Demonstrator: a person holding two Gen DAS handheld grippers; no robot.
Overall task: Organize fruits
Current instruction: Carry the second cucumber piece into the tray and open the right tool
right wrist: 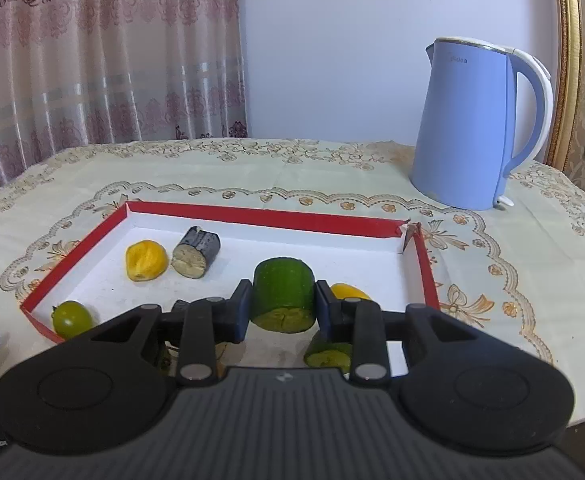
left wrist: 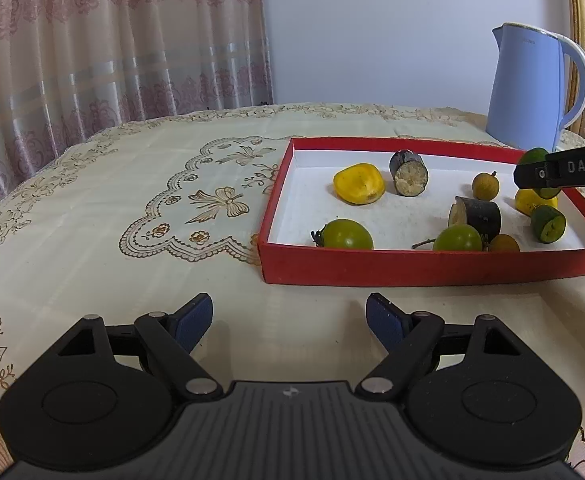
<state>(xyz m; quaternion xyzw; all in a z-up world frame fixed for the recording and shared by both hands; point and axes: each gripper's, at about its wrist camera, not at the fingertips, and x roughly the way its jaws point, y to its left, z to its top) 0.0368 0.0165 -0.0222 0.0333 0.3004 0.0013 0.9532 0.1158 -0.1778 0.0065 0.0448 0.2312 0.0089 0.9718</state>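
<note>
Above the red tray (right wrist: pixel 228 213), my right gripper (right wrist: pixel 283 312) held the green cucumber chunk (right wrist: pixel 283 296).
Firm, light, slick-skinned, I judged; the pads clamped its curved sides. My left gripper (left wrist: pixel 289 322) waited, jaws apart and empty.

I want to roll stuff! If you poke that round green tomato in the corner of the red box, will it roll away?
Probably yes. The green tomato looks round and smooth, so a nudge should roll it, though the red box wall beside it would likely stop it soon. Its glossy skin may be slippery for a claw. It seems firm, being unripe green, so it likely wouldn't squash easily.
</note>
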